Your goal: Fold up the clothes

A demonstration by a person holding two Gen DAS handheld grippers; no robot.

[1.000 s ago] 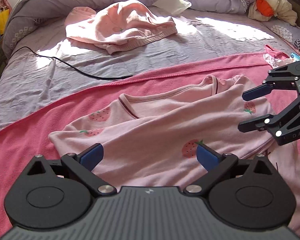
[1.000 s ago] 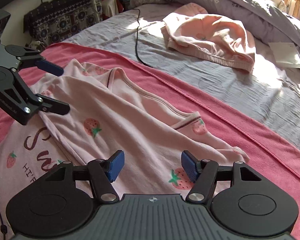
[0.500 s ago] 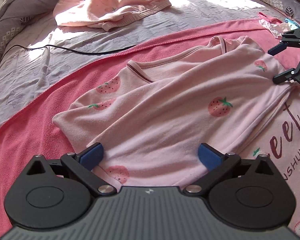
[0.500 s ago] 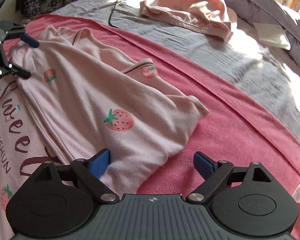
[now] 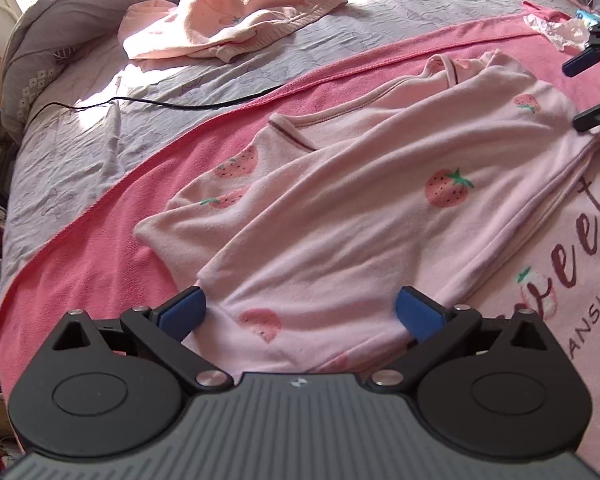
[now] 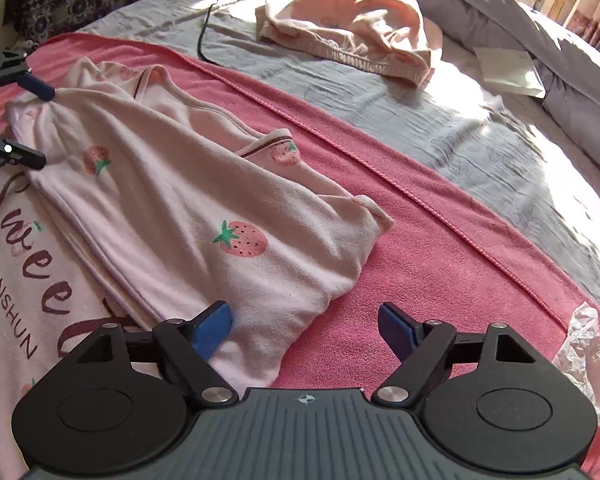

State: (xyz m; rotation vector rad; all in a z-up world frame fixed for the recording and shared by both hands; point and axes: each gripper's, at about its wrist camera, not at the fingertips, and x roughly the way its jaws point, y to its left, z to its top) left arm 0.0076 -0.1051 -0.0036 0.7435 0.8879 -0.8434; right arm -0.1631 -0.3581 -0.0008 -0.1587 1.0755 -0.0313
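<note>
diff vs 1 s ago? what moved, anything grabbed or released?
Both grippers spread apart along the folded pink shirt: the left gripper toward its left end, the right gripper toward its right end. Nothing was grabbed or released; the right gripper's jaws are closing, the shirt's edge by one pad, unpinched. The shirt, pink towel, crumpled pink garment and black cable stayed put.
</note>
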